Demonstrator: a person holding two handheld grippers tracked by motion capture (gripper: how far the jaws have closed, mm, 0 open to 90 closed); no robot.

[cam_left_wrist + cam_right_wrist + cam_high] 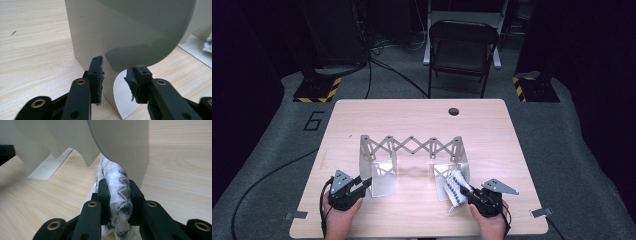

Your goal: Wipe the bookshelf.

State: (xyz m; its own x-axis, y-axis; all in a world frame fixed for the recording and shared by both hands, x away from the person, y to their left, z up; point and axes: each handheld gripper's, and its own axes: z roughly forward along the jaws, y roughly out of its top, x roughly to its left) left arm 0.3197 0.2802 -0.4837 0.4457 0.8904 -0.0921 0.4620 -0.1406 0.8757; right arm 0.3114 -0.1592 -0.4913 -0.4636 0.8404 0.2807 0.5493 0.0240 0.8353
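Sock, white with a grey zigzag pattern, is clamped between the fingers of the right gripper at the right end of the metal rack, lying against that end's upright plate near the desk's front edge. One sock, one rack, two grippers. The left gripper has its fingers apart astride the edge of the rack's left plate, not pressing it. Bare desk lies open behind the rack and between its two ends.
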